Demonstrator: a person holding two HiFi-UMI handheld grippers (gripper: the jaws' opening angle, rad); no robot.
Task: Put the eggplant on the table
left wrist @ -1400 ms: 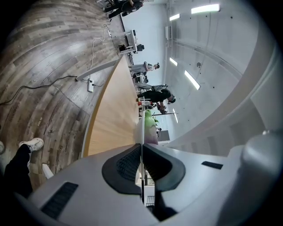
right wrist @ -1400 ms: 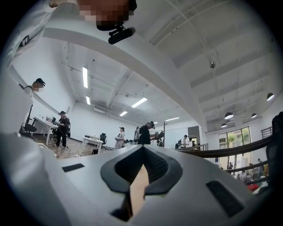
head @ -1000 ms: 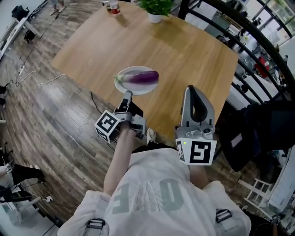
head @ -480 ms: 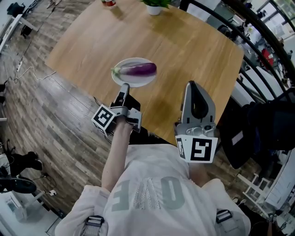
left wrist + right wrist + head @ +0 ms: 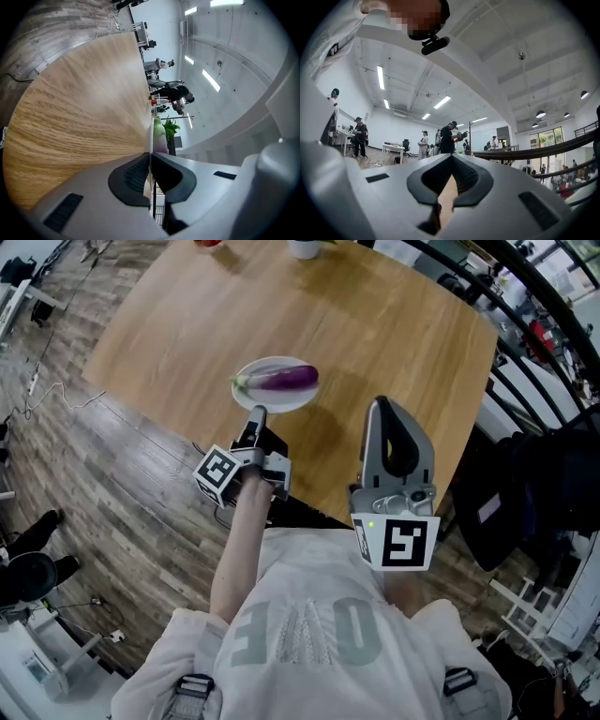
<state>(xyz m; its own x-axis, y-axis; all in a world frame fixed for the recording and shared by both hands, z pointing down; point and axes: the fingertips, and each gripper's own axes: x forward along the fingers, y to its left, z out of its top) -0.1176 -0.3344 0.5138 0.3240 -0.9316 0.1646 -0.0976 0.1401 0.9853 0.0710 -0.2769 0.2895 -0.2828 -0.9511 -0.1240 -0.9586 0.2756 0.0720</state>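
Observation:
A purple eggplant (image 5: 279, 380) with a green stem lies on a small white plate (image 5: 249, 399) at the near edge of the wooden table (image 5: 375, 334). My left gripper (image 5: 259, 412) is rolled onto its side and shut on the plate's near rim. In the left gripper view the rim shows as a thin white line between the pads (image 5: 138, 171), with the eggplant (image 5: 159, 136) beyond. Whether the plate touches the tabletop I cannot tell. My right gripper (image 5: 378, 404) hangs over the table's near right part, shut on nothing, and points out into the room (image 5: 451, 157).
A white plant pot (image 5: 305, 247) and a red item (image 5: 208, 242) stand at the table's far edge. A black railing (image 5: 525, 324) runs along the right, with a dark bag (image 5: 525, 493) below it. Cables lie on the wooden floor (image 5: 56, 390) to the left. Several people stand far off.
The left gripper has come down with the plate and eggplant, staying at the table's near edge. The right gripper has shifted a little.

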